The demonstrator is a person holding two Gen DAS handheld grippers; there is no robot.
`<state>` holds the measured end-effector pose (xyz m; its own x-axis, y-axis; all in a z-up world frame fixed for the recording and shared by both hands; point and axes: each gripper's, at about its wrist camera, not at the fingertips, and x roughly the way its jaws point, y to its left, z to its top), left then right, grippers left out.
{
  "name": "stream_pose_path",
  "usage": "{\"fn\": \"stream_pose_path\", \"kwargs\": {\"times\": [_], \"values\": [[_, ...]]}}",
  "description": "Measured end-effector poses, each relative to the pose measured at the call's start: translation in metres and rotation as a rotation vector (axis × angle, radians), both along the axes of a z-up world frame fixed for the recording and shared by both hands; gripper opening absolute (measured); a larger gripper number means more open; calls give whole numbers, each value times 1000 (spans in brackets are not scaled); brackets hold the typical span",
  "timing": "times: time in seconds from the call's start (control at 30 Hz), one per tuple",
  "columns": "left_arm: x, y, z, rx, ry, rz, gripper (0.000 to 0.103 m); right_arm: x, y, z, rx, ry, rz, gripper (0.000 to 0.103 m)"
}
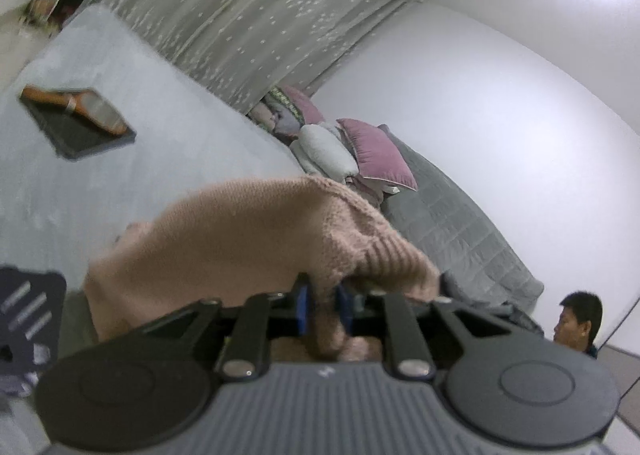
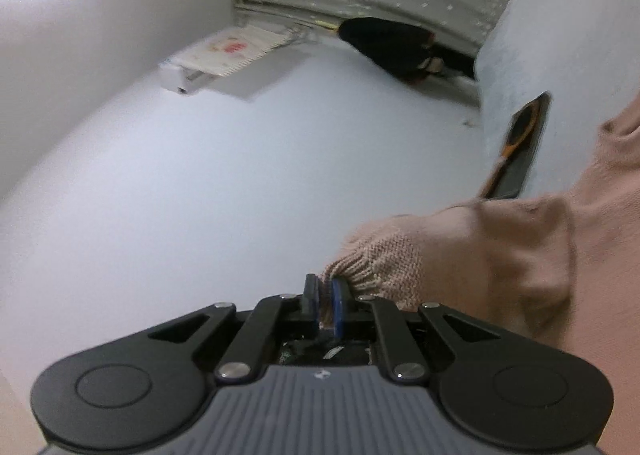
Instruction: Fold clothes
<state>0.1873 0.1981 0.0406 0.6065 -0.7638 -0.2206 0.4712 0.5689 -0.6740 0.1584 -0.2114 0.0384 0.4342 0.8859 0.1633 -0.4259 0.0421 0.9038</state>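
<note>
Knitwear: soft, floppy pink sweater (image 1: 240,239); left gripper (image 1: 325,305) and right gripper (image 2: 325,305) both clamp its ribbed hem.

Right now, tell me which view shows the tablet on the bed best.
The left wrist view: the tablet lies face-on upon the pale bed, its orange cover clear. The right wrist view catches it only as a narrow, skewed sliver beside the pink sweater.
</note>
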Motion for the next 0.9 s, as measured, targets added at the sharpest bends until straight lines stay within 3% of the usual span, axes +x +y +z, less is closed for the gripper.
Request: {"fn": "stream_pose_path", "kwargs": {"times": [0.07, 0.2, 0.37, 0.53, 0.6, 0.77, 0.9], "values": [[-10, 0, 13, 30, -34, 8, 39, 0, -3, 2, 43, 3, 14, 10], [-34, 6, 42, 33, -106, 7, 44, -1, -2, 12, 81, -10, 23, 10], [-57, 10, 65, 34, -211, 5, 71, -6, 0, 24, 110, -27, 60, 10], [-58, -8, 53, 44, -203, -53, 72, -9, 4, 29, 98, -27, 92, 10], [-54, -13, 42, -6, -180, -81, 68, -9, 3, 28, 97, -21, 94, 10], [-34, -20, 7, -215, -61, -182, 12, -6, -7, 22, 119, 13, 80, 10], [-28, -21, -5, -342, -37, -231, 10, -5, -20, 15, 106, 31, 18, 10]]}}
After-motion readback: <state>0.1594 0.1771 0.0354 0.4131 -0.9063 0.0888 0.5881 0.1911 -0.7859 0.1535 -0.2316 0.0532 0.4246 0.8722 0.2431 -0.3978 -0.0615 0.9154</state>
